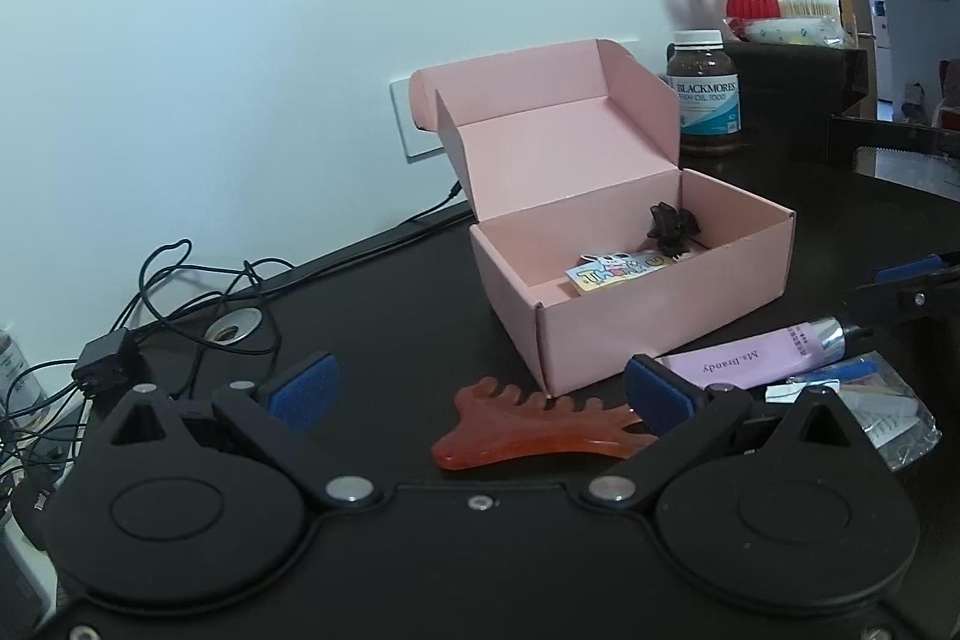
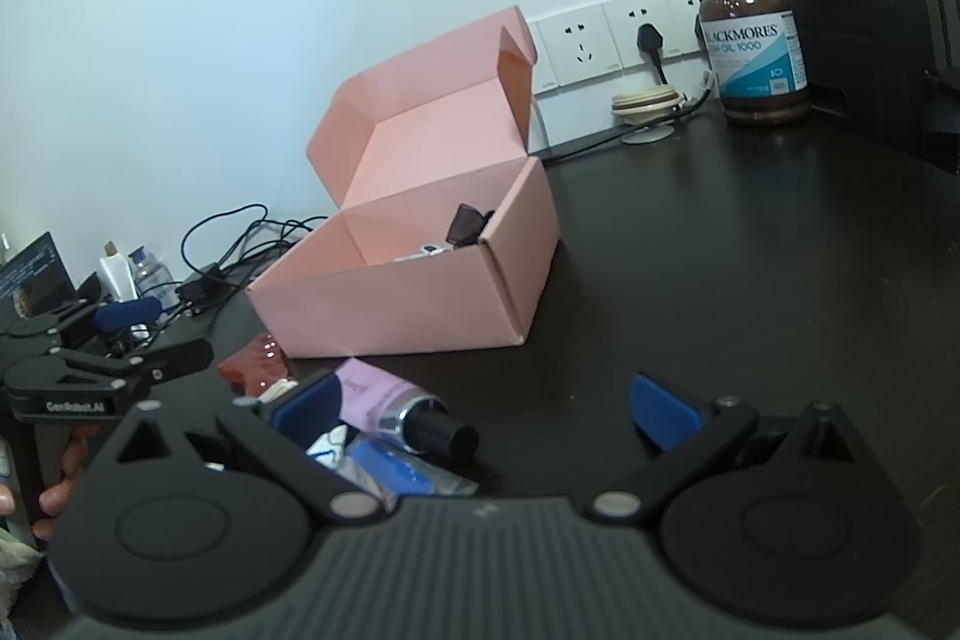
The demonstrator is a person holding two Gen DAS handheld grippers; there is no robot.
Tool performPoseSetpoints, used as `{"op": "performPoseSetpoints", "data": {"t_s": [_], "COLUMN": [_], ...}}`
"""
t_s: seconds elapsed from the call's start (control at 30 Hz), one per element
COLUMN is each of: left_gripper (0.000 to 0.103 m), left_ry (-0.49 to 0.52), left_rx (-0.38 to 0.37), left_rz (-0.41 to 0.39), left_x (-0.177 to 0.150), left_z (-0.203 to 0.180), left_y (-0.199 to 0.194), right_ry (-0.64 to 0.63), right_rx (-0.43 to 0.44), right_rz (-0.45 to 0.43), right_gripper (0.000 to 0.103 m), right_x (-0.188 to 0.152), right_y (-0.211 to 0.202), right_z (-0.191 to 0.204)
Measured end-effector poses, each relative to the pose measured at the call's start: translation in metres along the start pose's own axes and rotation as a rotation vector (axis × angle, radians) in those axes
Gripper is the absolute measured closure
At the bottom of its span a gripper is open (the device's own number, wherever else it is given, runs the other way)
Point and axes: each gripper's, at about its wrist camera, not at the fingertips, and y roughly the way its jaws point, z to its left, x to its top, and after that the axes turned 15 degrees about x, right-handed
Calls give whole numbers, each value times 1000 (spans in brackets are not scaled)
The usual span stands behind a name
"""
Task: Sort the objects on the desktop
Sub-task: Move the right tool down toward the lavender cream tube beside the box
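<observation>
The lilac hand-cream tube [image 1: 759, 355] lies flat on the dark desk [image 1: 390, 292] just in front of the open pink cardboard box [image 1: 630, 304], its long axis running across the left wrist view with the black cap [image 2: 441, 433] toward the right gripper. Beside it, nearer the person, sits a clear plastic packet [image 1: 882, 412] with a blue item inside, touching the tube. An orange-red comb-shaped scraper [image 1: 534, 427] lies flat left of the tube, teeth pointing toward the box. Inside the box rest a black hair clip [image 1: 672, 223] and a colourful card [image 1: 612, 271]. The left gripper [image 1: 480, 391] has its jaws wide open around the scraper, holding nothing. The right gripper [image 2: 486, 409] is likewise spread wide and empty, the tube's cap end between its blue pads [image 2: 663, 409]. A Blackmores fish-oil bottle [image 2: 755, 46] stands behind near the wall sockets [image 2: 606, 37].
</observation>
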Motion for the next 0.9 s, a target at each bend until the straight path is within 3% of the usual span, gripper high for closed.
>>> {"op": "performPoseSetpoints", "data": {"t_s": [0.3,0.73,0.9], "left_gripper": [0,0,0], "left_ry": [-74,-127,-182], "left_rx": [-49,4,-16], "left_rz": [-38,-58,-57], "left_x": [2,4,3], "left_z": [16,28,33], "left_y": [-4,-7,-6], "right_ry": [-41,-213,-265], "right_rx": [-38,-98,-132], "right_rz": [9,72,86], "right_gripper": [1,1,1], "right_x": [7,14,19], "right_y": [-6,-1,5], "right_z": [7,35,44]}}
